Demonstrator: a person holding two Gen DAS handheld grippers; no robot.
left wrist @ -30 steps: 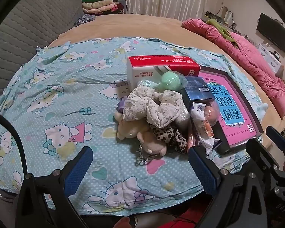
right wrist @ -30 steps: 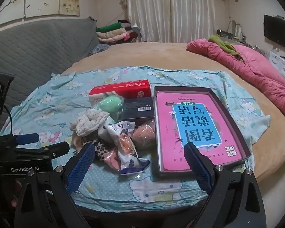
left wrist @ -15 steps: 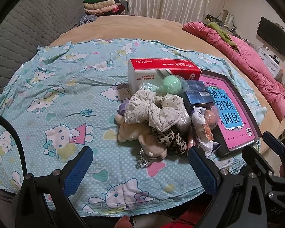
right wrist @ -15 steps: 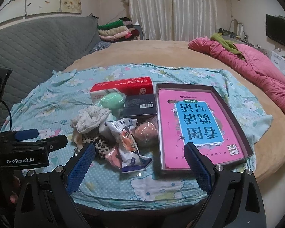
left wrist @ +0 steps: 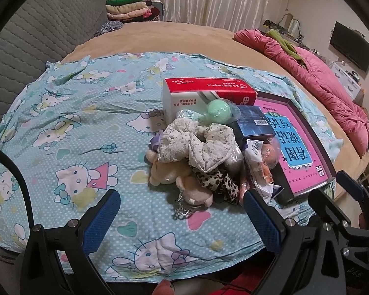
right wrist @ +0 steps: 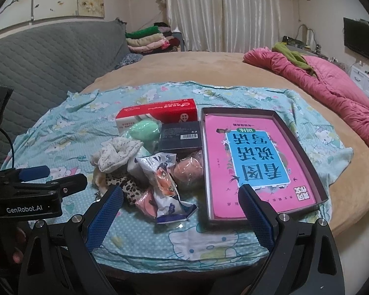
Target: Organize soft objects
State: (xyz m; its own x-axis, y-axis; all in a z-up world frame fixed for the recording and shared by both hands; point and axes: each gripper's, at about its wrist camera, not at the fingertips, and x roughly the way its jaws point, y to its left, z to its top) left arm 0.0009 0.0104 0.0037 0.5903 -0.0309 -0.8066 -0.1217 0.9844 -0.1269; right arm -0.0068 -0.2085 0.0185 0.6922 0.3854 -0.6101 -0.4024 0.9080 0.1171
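Both the left gripper (left wrist: 182, 217) and right gripper (right wrist: 180, 212) hover wide open and empty before the floral white fabric scrunchie (left wrist: 196, 143), which tops a pile left of the pink book (right wrist: 253, 162).

Soft toys and scrunchies (left wrist: 196, 145), heaped.

A pale floral scrunchie (left wrist: 196, 145) tops a leopard-print scrunchie (left wrist: 216, 182) and beige plush toys (left wrist: 169, 174). Behind the floral scrunchie sit a mint-green ball (left wrist: 219, 109) and a red-and-white box (left wrist: 206, 93). Pink-and-blue book (right wrist: 253, 162), turquoise cartoon-cat sheet (left wrist: 73, 127).
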